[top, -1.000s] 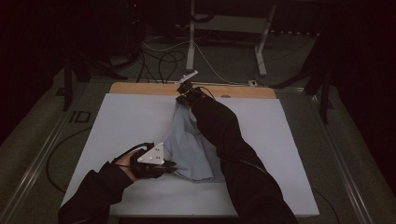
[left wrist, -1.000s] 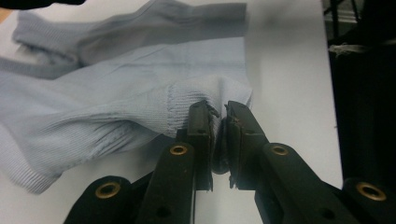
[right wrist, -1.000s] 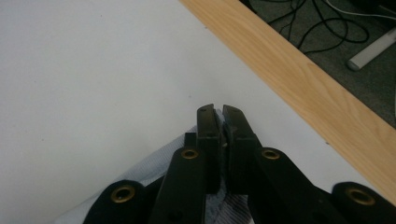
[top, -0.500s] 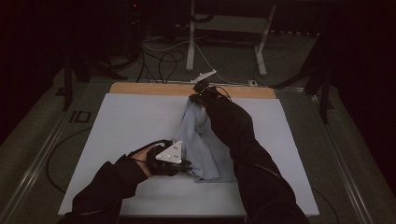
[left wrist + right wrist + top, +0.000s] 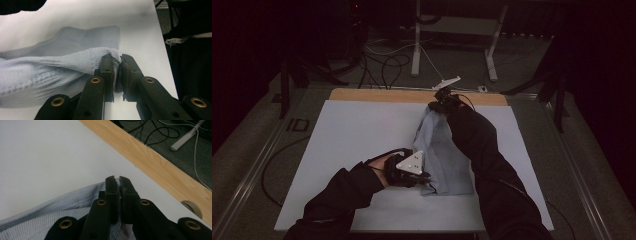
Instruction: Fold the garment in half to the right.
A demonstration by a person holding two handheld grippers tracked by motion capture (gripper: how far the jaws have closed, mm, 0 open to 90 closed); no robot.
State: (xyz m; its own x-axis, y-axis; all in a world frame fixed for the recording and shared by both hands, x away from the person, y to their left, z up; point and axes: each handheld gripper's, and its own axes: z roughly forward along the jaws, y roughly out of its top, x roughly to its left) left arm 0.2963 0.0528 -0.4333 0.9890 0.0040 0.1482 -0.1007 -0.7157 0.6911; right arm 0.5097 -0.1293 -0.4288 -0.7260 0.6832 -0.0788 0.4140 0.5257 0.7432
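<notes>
While both hands worked over the white counter [image 5: 347,135], a pale blue garment [image 5: 442,155] lay stretched between them, running from near the counter's far wooden edge [image 5: 377,95] down toward its near edge, a little right of the middle. Its far end was raised and bunched, and its near end spread flat on the white top.

At the near end, the left gripper [image 5: 424,176] had its jaws closed on a folded, ribbed hem of the garment [image 5: 75,62]; in the left gripper view the knit cloth was pinched tight between the two black jaws [image 5: 117,71], with the rest of the fabric trailing off to the left across the counter.

At the far end, close to the wooden strip, the right gripper [image 5: 437,106] likewise had its jaws clamped on an edge of the garment; the right gripper view showed a thin sliver of striped cloth [image 5: 62,210] caught between the jaws [image 5: 118,187], just short of the wooden edge [image 5: 155,167]. Cables [image 5: 387,65] lay on the floor beyond the counter.
</notes>
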